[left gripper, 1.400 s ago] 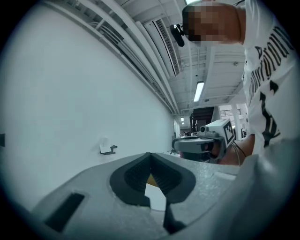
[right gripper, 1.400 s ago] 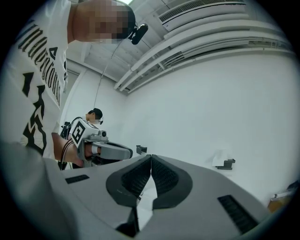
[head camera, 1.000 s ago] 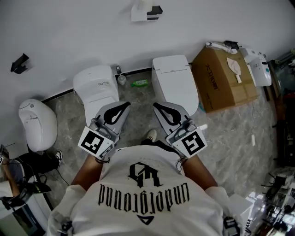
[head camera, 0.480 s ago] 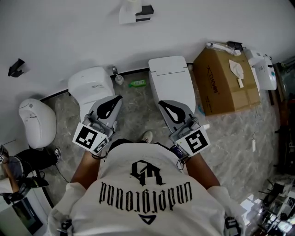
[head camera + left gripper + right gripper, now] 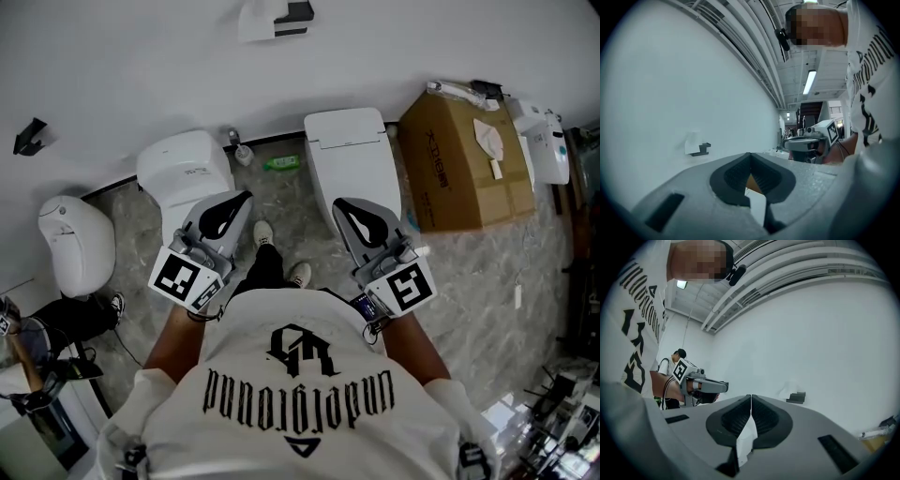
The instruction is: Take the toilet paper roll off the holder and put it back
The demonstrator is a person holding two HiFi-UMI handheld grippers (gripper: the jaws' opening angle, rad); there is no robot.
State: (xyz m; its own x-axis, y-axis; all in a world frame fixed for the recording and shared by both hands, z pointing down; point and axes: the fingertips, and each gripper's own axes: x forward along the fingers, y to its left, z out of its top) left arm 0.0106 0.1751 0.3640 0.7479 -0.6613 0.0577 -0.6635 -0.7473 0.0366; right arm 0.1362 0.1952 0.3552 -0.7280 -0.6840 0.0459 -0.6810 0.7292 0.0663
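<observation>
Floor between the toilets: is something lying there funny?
Yes. What looks like a green bottle lies tipped on its side on the floor, between the left toilet and the right toilet, as if dropped.

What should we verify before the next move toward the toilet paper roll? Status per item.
1. Toilet paper roll sits on the wall holder: ok.
2. Left hand-held gripper empty: ok, jaws together on nothing.
3. Right hand-held gripper empty: ok, jaws together on nothing.
4. Jaws opened to take the roll: not ok, both shut.
5. Grippers at the roll: not ok, both are well short of the wall.
6. Room to step in under the holder: cannot tell. A rounded toilet and a squarer toilet stand along the wall beneath it.
</observation>
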